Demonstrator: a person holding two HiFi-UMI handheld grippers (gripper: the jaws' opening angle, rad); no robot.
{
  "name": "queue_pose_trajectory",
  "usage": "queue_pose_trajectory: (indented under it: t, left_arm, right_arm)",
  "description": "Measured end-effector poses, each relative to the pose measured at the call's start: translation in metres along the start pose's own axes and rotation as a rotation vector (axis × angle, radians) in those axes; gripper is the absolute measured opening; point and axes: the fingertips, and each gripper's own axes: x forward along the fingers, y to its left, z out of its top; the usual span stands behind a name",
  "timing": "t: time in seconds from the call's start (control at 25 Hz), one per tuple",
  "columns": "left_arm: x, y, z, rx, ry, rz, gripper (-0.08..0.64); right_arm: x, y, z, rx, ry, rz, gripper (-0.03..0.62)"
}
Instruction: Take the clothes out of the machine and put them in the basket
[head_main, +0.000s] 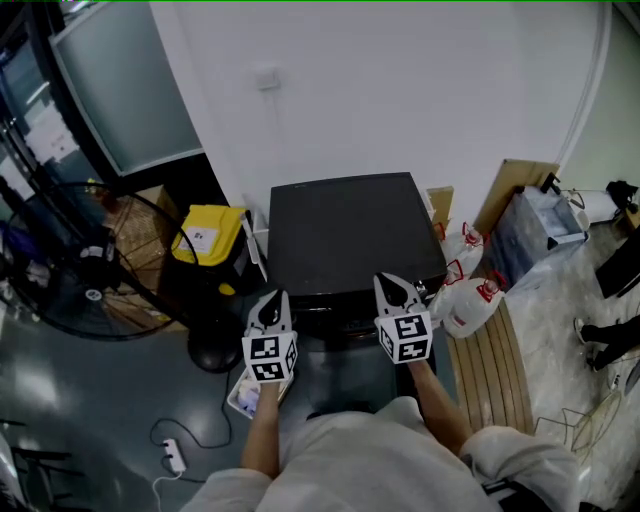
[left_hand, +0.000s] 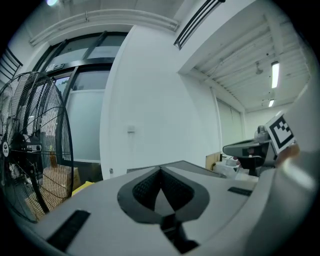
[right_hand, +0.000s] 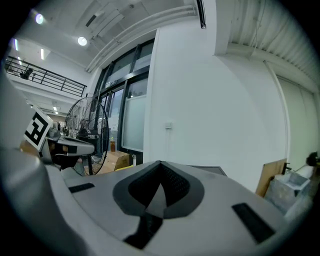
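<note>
The machine (head_main: 350, 235) stands against the wall (head_main: 400, 90), a bin (head_main: 207, 235) just left of it and a fan (head_main: 90, 275) farther left. Jugs (head_main: 468, 300) sit at its right. A basket (head_main: 243, 398) lies on the floor (head_main: 120, 400) before its left corner.

A floor fan (head_main: 93, 292) stands beside a yellow-topped box (head_main: 207, 232), perhaps a bin, far from white jugs (head_main: 468, 305).
</note>
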Motion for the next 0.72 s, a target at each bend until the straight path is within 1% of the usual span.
queue_pose_trajectory:
  t: [0.72]
  left_arm:
    - [0.011,0.000,-0.005,0.001,0.008,-0.011,0.018]
  right_arm:
    - [0.012,0.006,-0.007,-0.010,0.017,0.017,0.023]
